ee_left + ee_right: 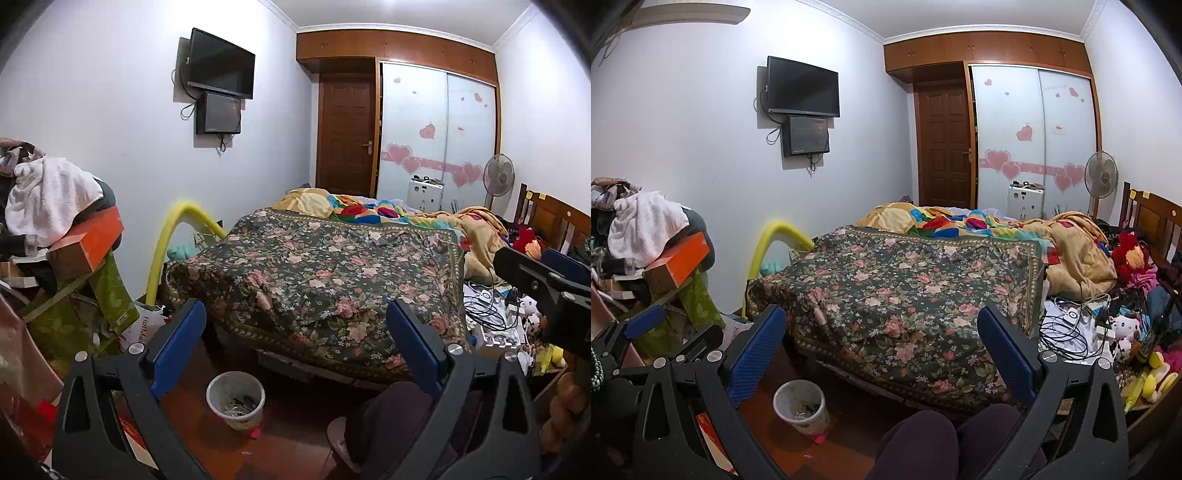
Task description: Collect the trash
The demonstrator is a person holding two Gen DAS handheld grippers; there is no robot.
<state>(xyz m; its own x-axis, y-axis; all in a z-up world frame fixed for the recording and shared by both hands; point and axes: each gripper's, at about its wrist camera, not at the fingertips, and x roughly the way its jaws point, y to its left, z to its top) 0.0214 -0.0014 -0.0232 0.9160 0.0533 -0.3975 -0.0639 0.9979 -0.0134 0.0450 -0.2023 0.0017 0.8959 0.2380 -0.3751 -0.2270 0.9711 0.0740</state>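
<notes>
I have both tongs raised over the floor at the foot of the bed (314, 280), nothing gripped. The left tongs (295, 339) stand wide open with only air between the blue pads, and the right tongs (882, 343) are spread just as wide and just as empty.

The waste bin (236, 400) sits on the floor near the bed's near-left corner, already holding some scraps. A pink scrap (254, 432) lies touching its base, and a small pale fleck (809, 455) lies on the boards a little nearer to me. The person's knees (923, 439) sit between me and the bed.

What worries me:
- The bin looks light; a careless reach for the pink scrap could tip it and spill what is inside.
- The scraps are flat against the floor, so the pads may slide over them.
- Along the bed's right edge, cables (1067, 332) tangle with chargers and soft toys; I could mistake belongings for rubbish or snag a cord there.
- The two tongs ride close, so they could collide.
</notes>
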